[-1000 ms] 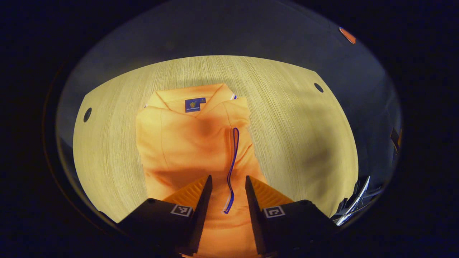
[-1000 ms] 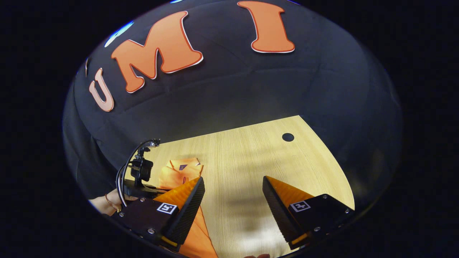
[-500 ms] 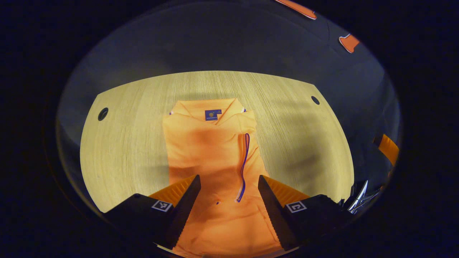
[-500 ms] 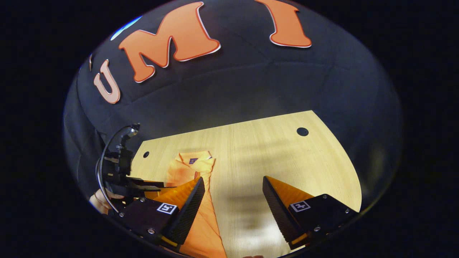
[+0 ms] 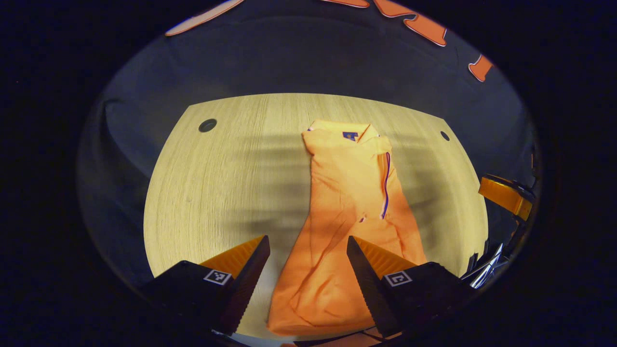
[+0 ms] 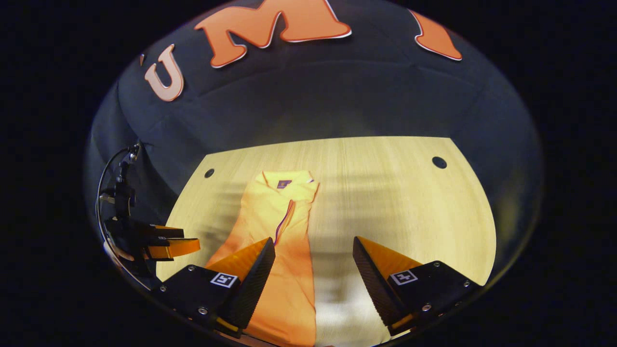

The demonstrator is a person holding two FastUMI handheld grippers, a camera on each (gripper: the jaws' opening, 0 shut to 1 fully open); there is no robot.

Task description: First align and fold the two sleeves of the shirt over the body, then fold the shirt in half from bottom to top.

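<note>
a: report the state of both tools.

b: my left gripper is released, jaws spread, nothing between them; it hangs above the near half of the shirt. my right gripper is likewise released and holds nothing; it hangs over the bare table just beside the shirt's edge.

a: location of the shirt?

b: it lies flat on the table as one long narrow strip, collar at the far end, hem at the near edge. both sleeves appear laid over the body; a trimmed cuff edge runs down the strip's right side.

a: which step is in hand?

b: i judge the sleeve folds done and the bottom-to-top fold not yet begun.

a: requirement for the next move?

b: each gripper must descend to one near corner of the hem, clench on the cloth layers, then carry the hem up and forward to the collar. the near part is creased and slightly skewed, so level both corners before lifting.
</note>
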